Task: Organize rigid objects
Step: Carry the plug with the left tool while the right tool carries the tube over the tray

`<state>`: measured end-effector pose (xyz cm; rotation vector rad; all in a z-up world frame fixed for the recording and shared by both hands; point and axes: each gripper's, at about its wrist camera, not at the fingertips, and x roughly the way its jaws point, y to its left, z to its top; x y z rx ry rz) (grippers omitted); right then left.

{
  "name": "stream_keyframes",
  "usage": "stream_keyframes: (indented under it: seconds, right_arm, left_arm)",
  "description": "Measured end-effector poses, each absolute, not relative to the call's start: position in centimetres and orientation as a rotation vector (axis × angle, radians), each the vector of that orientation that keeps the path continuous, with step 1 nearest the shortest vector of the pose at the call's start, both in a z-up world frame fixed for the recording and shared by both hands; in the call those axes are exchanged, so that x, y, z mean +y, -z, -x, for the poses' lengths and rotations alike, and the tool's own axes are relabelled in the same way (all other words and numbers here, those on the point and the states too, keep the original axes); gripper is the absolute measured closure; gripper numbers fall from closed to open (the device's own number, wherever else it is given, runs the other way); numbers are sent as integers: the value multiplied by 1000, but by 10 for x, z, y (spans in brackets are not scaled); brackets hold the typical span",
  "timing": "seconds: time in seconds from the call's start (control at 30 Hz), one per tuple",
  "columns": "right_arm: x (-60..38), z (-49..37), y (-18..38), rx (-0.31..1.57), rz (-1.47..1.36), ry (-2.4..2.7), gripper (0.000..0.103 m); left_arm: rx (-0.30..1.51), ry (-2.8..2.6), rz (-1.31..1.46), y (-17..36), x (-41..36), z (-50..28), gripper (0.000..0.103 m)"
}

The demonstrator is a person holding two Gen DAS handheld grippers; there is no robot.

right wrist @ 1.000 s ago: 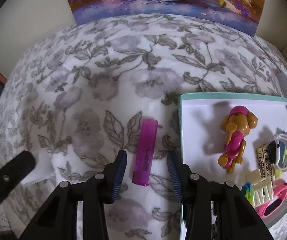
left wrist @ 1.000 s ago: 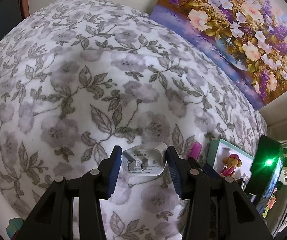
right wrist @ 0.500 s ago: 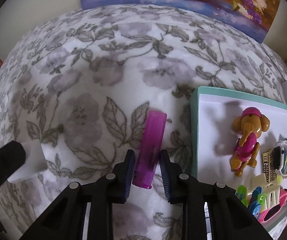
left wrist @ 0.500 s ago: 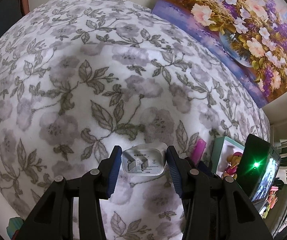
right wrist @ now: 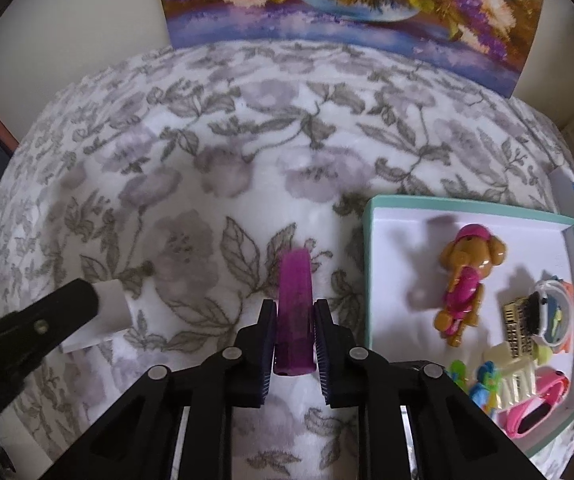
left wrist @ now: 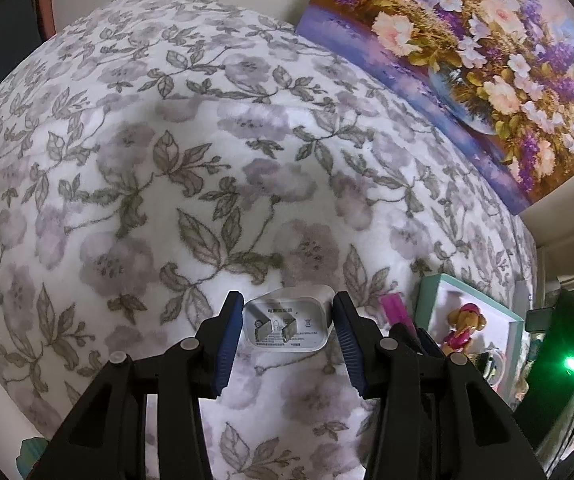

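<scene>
My left gripper [left wrist: 287,320] is shut on a white charger plug [left wrist: 287,326], prongs facing the camera, just above the floral blanket [left wrist: 207,160]. From the right wrist view the same charger [right wrist: 111,308] shows at the tip of one black left finger [right wrist: 67,304]. My right gripper [right wrist: 295,320] is shut on the near end of a translucent purple stick [right wrist: 294,280], whose far end points away over the blanket. The teal-rimmed white tray [right wrist: 371,240] lies just right of the stick. In the left wrist view, the stick [left wrist: 393,308] stands beside the tray [left wrist: 427,300].
The tray holds a brown toy dog in pink [right wrist: 467,276], a watch [right wrist: 551,312], a pale comb [right wrist: 515,376], coloured clips [right wrist: 483,384] and a pink band [right wrist: 539,408]. A flower painting [right wrist: 347,20] leans on the far wall. A device with a green light [left wrist: 573,362] stands right.
The right jaws closed from wide apart onto the purple stick, and it now stands straighter between them. The left gripper kept its hold on the charger without moving.
</scene>
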<state>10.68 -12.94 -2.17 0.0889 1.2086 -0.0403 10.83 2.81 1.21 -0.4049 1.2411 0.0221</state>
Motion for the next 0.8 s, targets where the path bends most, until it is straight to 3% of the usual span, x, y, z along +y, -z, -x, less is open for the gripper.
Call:
stream_keyframes:
  seconds: [0.53,0.8]
  right_arm:
    - [-181,-35,-66,1038,-219,103,84]
    - [-237,5,-71,1051,-236,263,84]
  left_arm:
    - [1090,124,221,-69,-29,-67,55]
    - [1095,283,40,-68,-101,-36,55]
